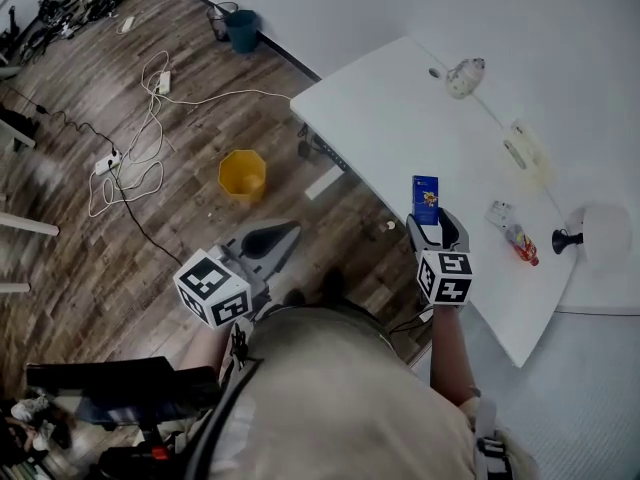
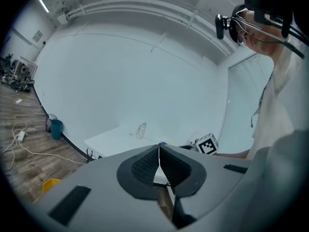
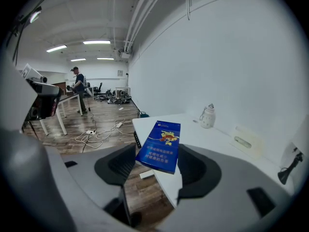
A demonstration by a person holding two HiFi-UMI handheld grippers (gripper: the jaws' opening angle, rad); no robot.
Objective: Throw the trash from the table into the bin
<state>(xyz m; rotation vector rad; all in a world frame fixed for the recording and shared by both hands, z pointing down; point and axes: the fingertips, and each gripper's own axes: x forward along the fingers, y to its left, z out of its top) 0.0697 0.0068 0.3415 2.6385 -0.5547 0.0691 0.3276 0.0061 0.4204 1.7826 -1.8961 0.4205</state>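
Note:
My right gripper is shut on a flat blue box, holding it above the near edge of the white table. In the right gripper view the blue box sits tilted between the two pads of that gripper. My left gripper is shut and empty, out over the wooden floor left of the table. Its pads meet along a thin line. A yellow bin stands on the floor beyond the left gripper, and shows as a yellow corner low on the left.
Still on the table are a crumpled clear bottle, a wrapper with a red end and a flat pale packet. A small black stand is at the right edge. White cables and a teal bin lie on the floor.

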